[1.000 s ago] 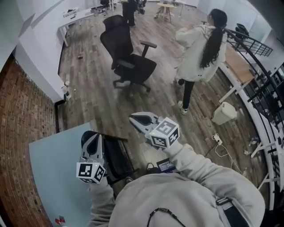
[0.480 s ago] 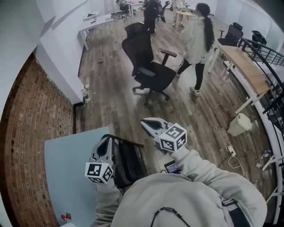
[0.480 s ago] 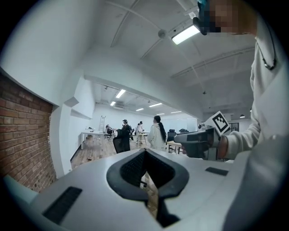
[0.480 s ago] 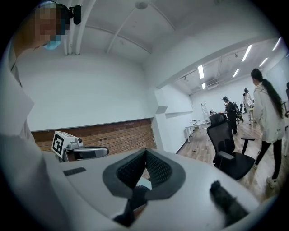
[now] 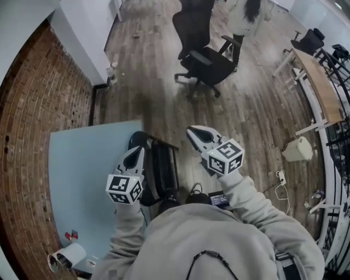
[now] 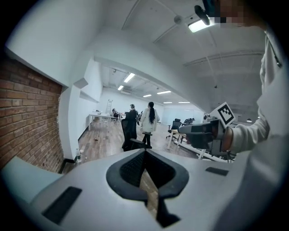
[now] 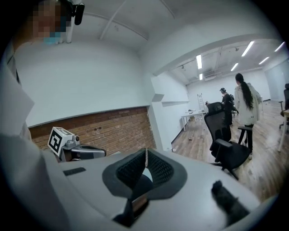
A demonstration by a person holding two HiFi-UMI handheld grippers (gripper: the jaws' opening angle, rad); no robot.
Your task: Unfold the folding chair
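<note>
The folding chair point(image 5: 160, 170) is black and folded flat, standing at the right edge of a pale blue mat point(image 5: 82, 164) just in front of me. My left gripper point(image 5: 138, 151) is over the chair's left side, jaws shut and empty. My right gripper point(image 5: 192, 131) hovers to the right of the chair above the wooden floor, also shut with nothing in it. In the left gripper view the shut jaws point(image 6: 145, 151) point across the room, with the right gripper point(image 6: 192, 131) at the right. The right gripper view shows its shut jaws point(image 7: 145, 151) and the left gripper point(image 7: 88, 152) at the left.
A black office chair point(image 5: 206, 53) stands on the wood floor ahead, with a person point(image 5: 246, 10) beyond it. A brick wall point(image 5: 33, 104) runs along the left. At the right are a white bin point(image 5: 298, 149), a desk point(image 5: 318, 82) and floor cables point(image 5: 280, 179). A paper roll point(image 5: 66, 256) lies near left.
Both grippers have come down and forward around the folded chair, still shut. The view has tipped downward, and the person has walked farther away past the office chair.
</note>
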